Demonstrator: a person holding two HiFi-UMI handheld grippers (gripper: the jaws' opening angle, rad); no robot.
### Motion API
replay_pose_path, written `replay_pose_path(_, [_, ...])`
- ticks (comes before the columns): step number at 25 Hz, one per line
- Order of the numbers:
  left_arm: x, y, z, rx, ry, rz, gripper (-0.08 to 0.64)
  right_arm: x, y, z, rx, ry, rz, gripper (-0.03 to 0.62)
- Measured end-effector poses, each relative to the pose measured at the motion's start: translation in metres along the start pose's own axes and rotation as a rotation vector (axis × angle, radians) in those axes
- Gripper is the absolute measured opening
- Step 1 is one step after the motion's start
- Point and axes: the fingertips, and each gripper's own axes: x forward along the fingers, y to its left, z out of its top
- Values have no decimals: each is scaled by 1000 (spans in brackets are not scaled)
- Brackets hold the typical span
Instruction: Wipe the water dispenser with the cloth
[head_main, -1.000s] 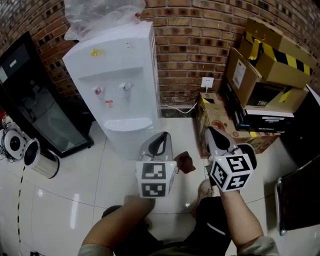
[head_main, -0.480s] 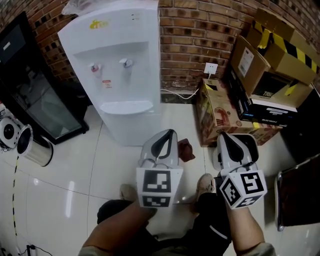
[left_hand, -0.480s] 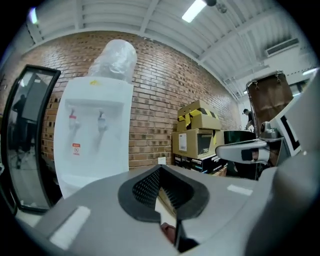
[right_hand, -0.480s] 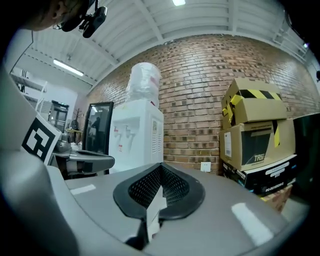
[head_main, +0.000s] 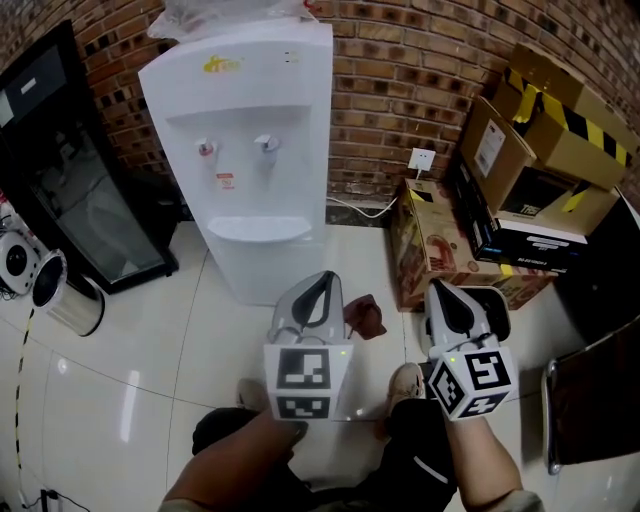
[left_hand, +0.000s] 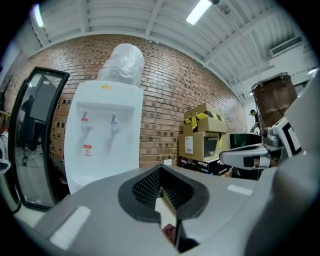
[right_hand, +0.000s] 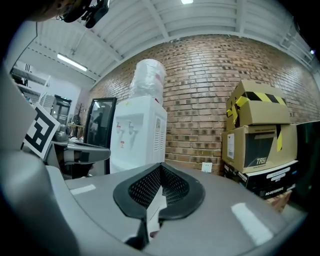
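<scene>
Left hand-held gripper (head_main: 321, 282) level beside right hand-held gripper (head_main: 441, 292)

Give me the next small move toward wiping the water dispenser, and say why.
Probably bring the left hand-held gripper down toward the cloth while opening its jaws. Both it and the right hand-held gripper are shut and empty. The brownish cloth appears to lie on the floor just right of the left one, and the water dispenser cannot be wiped without it.
</scene>
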Motion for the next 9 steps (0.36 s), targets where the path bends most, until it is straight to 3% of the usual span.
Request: replay_pose_path(9, [3, -2, 2, 3, -9, -9, 0, 2, -3, 2, 9, -5, 2, 11])
